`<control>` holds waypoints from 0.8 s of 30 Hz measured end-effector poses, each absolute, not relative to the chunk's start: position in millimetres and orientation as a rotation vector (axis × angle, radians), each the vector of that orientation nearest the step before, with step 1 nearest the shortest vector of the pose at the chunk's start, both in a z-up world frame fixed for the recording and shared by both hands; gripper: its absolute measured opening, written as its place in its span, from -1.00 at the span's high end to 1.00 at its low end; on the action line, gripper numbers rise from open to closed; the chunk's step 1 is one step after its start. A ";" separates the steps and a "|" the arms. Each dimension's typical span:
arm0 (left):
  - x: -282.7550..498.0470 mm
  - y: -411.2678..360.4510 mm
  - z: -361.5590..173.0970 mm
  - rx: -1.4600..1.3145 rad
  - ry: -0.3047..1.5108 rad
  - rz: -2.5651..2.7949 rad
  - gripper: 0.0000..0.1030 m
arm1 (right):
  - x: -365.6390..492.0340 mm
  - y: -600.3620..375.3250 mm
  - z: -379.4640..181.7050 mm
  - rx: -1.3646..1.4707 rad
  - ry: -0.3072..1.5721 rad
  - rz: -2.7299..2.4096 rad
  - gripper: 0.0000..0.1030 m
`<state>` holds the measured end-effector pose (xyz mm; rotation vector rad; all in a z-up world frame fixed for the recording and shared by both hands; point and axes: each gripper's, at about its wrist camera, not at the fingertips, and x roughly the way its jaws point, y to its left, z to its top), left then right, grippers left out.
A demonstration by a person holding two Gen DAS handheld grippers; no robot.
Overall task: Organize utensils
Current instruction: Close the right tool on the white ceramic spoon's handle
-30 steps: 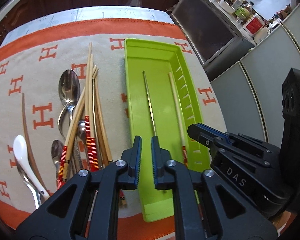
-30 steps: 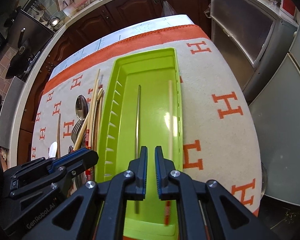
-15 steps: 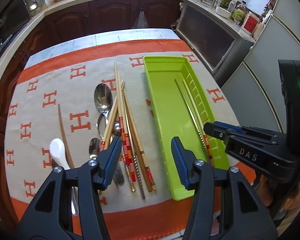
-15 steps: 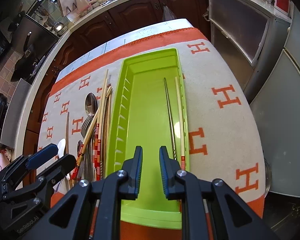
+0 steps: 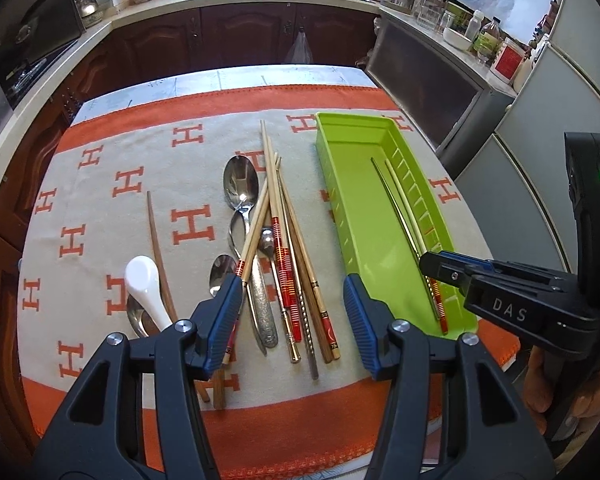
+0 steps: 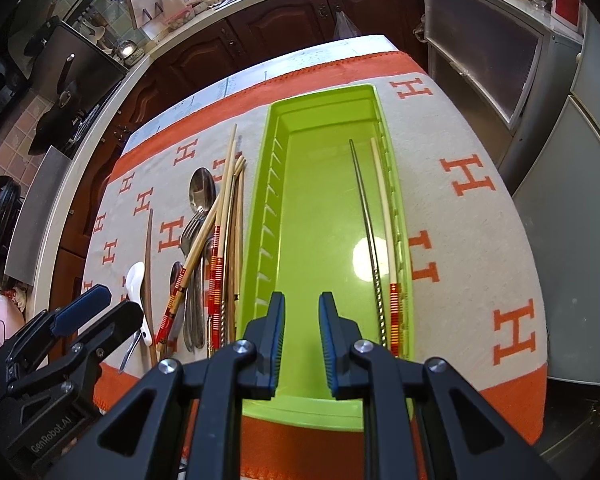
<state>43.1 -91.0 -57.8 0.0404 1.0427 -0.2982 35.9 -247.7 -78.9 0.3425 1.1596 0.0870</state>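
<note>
A lime green tray point(image 5: 352, 196) point(image 6: 320, 184) lies on the right of the patterned cloth. Inside it, along its right wall, rest a metal chopstick point(image 6: 366, 220) point(image 5: 396, 216) and a pale chopstick with a red banded end point(image 6: 384, 216) point(image 5: 410, 216). Left of the tray is a pile of wooden chopsticks point(image 5: 278, 232) point(image 6: 228, 216), metal spoons point(image 5: 241, 184) point(image 6: 201, 192) and a white ceramic spoon point(image 5: 144, 284) point(image 6: 136, 284). My left gripper point(image 5: 292, 308) hangs wide open above the near end of the pile, holding nothing. My right gripper point(image 6: 301, 324) is open over the tray's near end, empty.
A thin dark wooden stick point(image 5: 158, 248) lies left of the spoons. The cloth point(image 5: 140, 184) covers a small table with dark kitchen cabinets point(image 5: 240, 36) behind and grey appliances point(image 5: 520, 184) to the right. A person's hand point(image 5: 540, 384) holds the right gripper.
Both grippers went from shut to open and pulled back and up from the tray. The two chopsticks now lie together along the tray's right wall. The left gripper has shifted over the pile.
</note>
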 end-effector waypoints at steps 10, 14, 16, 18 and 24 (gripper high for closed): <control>33.2 -65.9 -49.0 -0.023 1.019 -0.313 0.03 | 28.6 -226.2 -67.6 0.329 1.133 0.128 0.67; 29.2 -53.8 -45.9 -0.030 1.005 -0.292 0.03 | 27.3 -214.2 -61.6 0.313 1.120 0.146 0.67; 28.0 -46.2 -44.7 -0.035 1.001 -0.276 0.03 | 27.9 -209.4 -60.0 0.312 1.117 0.153 0.67; 27.5 -38.5 -44.3 -0.038 1.000 -0.259 0.03 | 28.2 -205.2 -58.8 0.307 1.116 0.159 0.67; 26.9 -16.4 -44.5 -0.056 1.013 -0.229 0.03 | 29.7 -189.5 -54.0 0.281 1.104 0.164 0.47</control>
